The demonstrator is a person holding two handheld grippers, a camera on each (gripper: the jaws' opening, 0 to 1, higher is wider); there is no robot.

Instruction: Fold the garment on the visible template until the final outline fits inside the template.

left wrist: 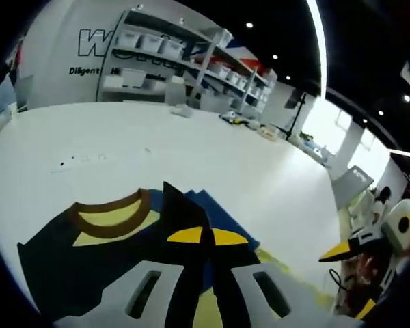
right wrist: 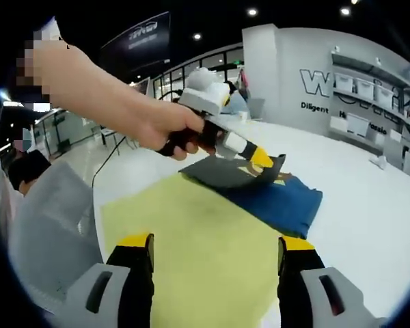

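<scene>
One fold is underway: the left gripper (right wrist: 260, 158), fingers clenched on the garment (right wrist: 273, 195), lifts its edge over the template (right wrist: 191, 253) mid-counter (right wrist: 369, 225). Right gripper (right wrist: 215, 256) fingers are released. Folding remains, I judge.

A: Where does the left gripper view sit?

B: Low and very near the dark garment with a brown-and-yellow collar (left wrist: 89, 246), facing across the white table (left wrist: 212, 164) toward wall shelving of white bins (left wrist: 184, 58).

A: And the right gripper view?

B: Higher, set back, looking over the yellow rectangular template (right wrist: 198, 260). Both views share the garment, table and shelving.
</scene>
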